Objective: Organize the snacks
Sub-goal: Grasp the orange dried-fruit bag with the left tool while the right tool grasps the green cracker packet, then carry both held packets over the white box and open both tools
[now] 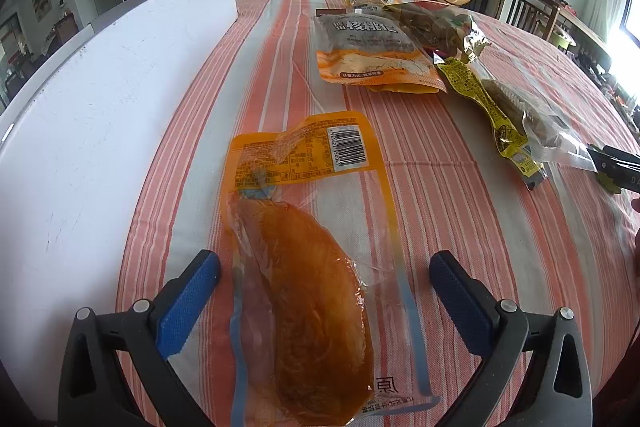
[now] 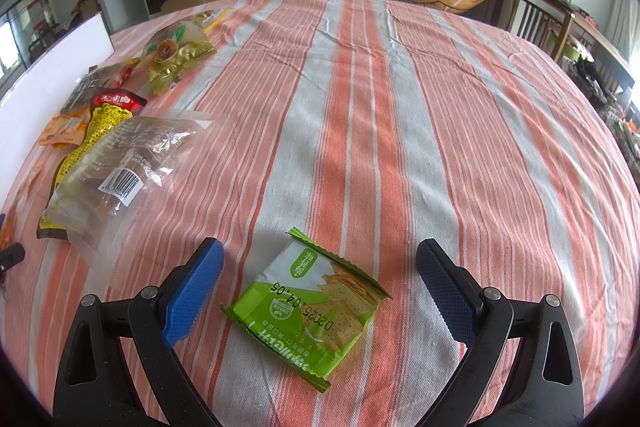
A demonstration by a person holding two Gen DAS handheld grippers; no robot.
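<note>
In the left wrist view my left gripper (image 1: pixel 324 263) is open, its blue pads on either side of an orange vacuum pack of meat (image 1: pixel 308 291) lying flat on the striped cloth. Beyond it lie a walnut bag (image 1: pixel 368 47), a gold bag (image 1: pixel 436 23) and a yellow pack with a clear bag (image 1: pixel 516 115). In the right wrist view my right gripper (image 2: pixel 320 263) is open around a green cracker packet (image 2: pixel 312 303) on the cloth. The other snacks lie in a pile at its left (image 2: pixel 116 155).
A white board (image 1: pixel 100 107) stands upright along the left edge of the table. The striped tablecloth (image 2: pixel 400 107) is bare right of the pile. The right gripper's dark tip (image 1: pixel 616 163) shows at the left view's right edge. Chairs stand beyond the table's right side.
</note>
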